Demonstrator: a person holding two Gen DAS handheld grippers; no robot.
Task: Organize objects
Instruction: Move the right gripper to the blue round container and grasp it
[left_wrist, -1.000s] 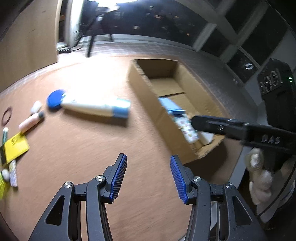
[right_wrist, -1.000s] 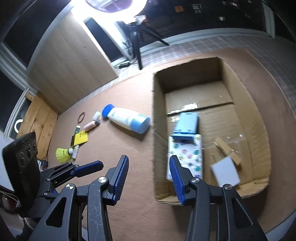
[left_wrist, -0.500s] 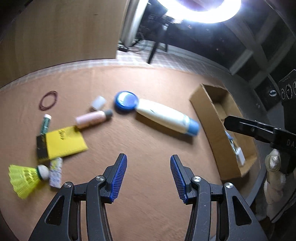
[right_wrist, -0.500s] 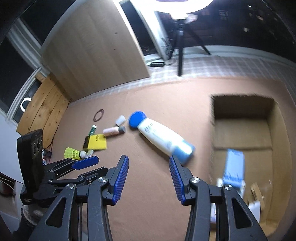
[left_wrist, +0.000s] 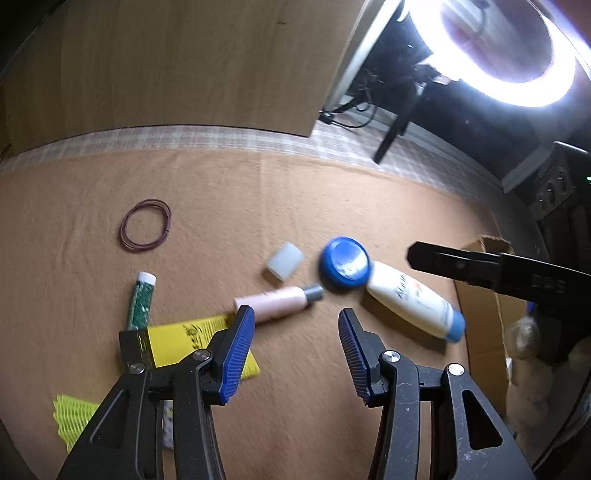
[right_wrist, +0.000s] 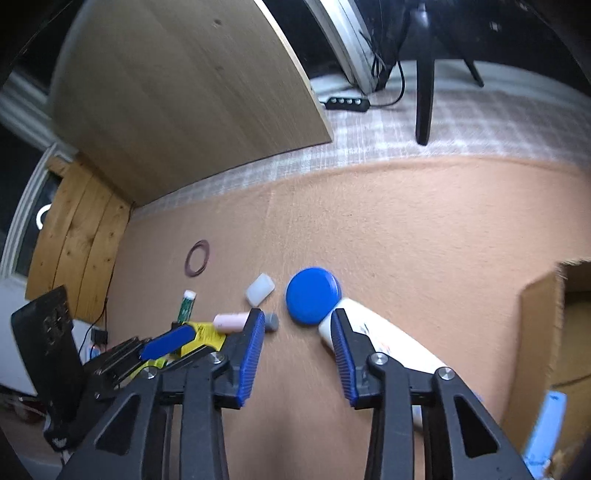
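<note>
In the left wrist view alone, a yellow shuttlecock (left_wrist: 72, 417).

Glowing ring light (left_wrist: 517, 55) on black tripod (right_wrist: 423, 74), wooden board (right_wrist: 177, 92) beside

Both wrist cameras look steeply down, close over the brown mat (left_wrist: 332, 206). They share the white bottle (left_wrist: 406, 295) (right_wrist: 388, 339): two o'clock in the left view, four o'clock in the right.

Left claw (left_wrist: 293, 345): black plastic frame with triangular cut-outs, silver screws at the pivots, blue ribbed pads (left_wrist: 236, 354) on both fingers. Right claw (right_wrist: 295, 354): same black frame, silver screws, blue ribbed pads (right_wrist: 251, 358). White lettering marks one black finger, illegible.
</note>
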